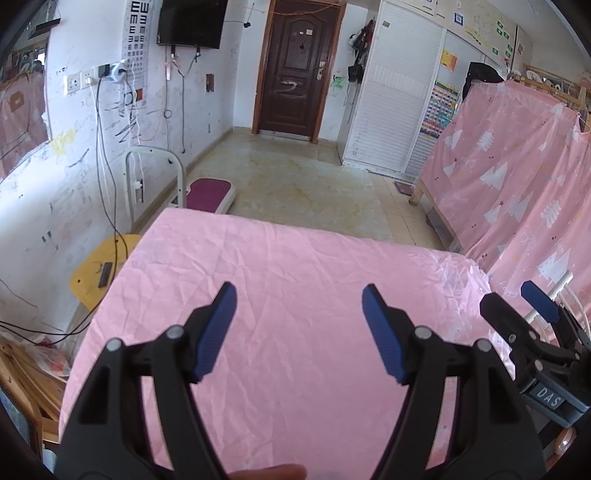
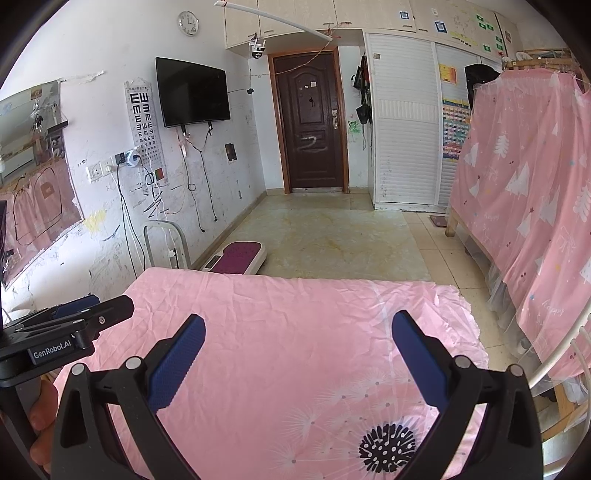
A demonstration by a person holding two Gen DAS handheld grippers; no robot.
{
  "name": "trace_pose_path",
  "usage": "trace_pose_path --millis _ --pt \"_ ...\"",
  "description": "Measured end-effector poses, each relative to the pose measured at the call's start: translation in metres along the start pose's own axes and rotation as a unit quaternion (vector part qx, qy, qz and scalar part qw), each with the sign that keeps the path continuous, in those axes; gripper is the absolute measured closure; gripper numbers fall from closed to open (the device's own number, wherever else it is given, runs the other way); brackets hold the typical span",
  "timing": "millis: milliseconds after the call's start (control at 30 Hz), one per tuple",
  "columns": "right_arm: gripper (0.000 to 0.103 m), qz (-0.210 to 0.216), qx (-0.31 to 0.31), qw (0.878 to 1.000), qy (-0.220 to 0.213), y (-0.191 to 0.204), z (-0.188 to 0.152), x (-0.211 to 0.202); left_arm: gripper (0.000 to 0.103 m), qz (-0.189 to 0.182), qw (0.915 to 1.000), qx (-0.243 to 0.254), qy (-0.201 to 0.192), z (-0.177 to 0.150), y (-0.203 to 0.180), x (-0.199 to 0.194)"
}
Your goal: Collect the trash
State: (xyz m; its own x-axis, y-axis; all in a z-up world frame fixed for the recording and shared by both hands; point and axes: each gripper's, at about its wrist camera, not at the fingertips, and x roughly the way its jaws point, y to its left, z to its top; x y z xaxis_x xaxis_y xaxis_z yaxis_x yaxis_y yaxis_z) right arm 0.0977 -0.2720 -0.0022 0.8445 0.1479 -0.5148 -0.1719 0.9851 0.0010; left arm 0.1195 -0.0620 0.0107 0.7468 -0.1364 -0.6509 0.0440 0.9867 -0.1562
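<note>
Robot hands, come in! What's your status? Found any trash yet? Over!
Left gripper open, fingers empty. Right gripper open, empty too. Both over the pink sheet; no trash in view on it. Nothing in the way.

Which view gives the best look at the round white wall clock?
The right wrist view. The round white wall clock hangs high on the white wall, above the black wall-mounted television, with face and hands visible. The left wrist view cuts the wall off at the television's top, so the clock is out of frame.
</note>
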Motion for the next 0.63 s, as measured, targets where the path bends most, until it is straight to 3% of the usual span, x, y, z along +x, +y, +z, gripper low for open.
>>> trace_pose_path --millis 633 --pt "0.012 0.001 -0.003 1.0 0.005 0.0015 -0.0024 0.0042 0.036 0.002 1.0 -0.002 0.002 -0.0041 0.0004 0.0037"
